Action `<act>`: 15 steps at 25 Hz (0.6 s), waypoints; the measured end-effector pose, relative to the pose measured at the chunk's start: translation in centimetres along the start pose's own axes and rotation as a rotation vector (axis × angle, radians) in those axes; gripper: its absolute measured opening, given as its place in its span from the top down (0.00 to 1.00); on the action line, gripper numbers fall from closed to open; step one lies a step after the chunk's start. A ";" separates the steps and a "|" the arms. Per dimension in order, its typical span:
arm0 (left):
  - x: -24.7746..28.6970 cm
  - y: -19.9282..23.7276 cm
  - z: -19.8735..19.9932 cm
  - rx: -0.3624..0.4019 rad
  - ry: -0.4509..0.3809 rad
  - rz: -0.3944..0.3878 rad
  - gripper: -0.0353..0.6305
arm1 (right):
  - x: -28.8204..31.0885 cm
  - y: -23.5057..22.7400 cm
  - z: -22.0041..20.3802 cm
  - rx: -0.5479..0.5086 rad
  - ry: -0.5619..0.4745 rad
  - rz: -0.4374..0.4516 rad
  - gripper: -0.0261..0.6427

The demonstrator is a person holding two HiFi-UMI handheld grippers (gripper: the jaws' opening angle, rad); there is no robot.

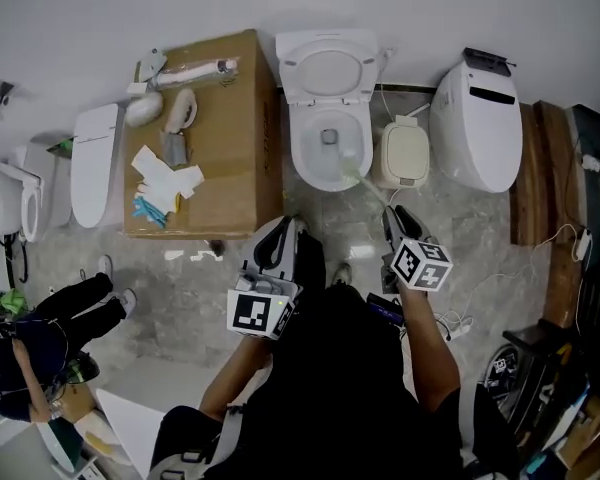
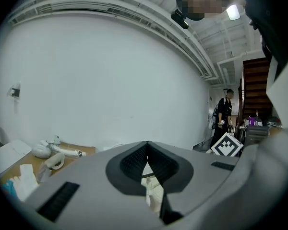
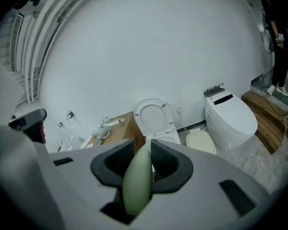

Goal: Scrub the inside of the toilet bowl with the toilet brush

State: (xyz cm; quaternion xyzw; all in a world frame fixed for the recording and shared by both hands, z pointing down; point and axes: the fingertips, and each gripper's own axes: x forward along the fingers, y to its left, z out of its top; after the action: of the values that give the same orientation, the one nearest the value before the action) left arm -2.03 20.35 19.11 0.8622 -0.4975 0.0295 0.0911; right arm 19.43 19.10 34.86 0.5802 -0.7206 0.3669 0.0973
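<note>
Brush (image 1: pixel 354 171) inside toilet bowl (image 1: pixel 301 158)

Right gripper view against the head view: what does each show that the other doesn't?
Only the right gripper view: a close look at the right gripper shut on the pale green brush, and a person standing at the far right. Only the head view: the brush's far end down inside the toilet, and a person sitting at lower left. Both: that open toilet, the cardboard box and the closed white toilet.
</note>
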 end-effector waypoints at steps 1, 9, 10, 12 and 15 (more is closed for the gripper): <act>1.4 1.0 0.2 -0.001 -0.002 -0.007 0.94 | 1.6 -0.1 0.5 0.011 0.008 -0.010 0.79; 10.9 9.5 2.3 -0.003 -0.034 -0.071 0.94 | 15.4 -0.2 2.2 0.138 0.085 -0.094 0.79; 11.7 10.3 2.3 -0.007 -0.027 -0.072 0.93 | 16.7 -0.3 2.2 0.144 0.093 -0.105 0.79; 13.4 11.8 2.0 -0.018 0.006 -0.069 0.94 | 19.5 -0.4 2.2 0.163 0.108 -0.122 0.79; 15.2 13.5 0.7 -0.020 0.053 -0.069 0.94 | 24.3 -0.7 1.1 0.221 0.139 -0.133 0.79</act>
State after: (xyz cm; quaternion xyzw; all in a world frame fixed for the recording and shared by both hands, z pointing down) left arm -6.08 0.62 22.31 0.8767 -0.4653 0.0440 0.1139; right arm 12.90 -0.22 48.12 0.6070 -0.6274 0.4761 0.1063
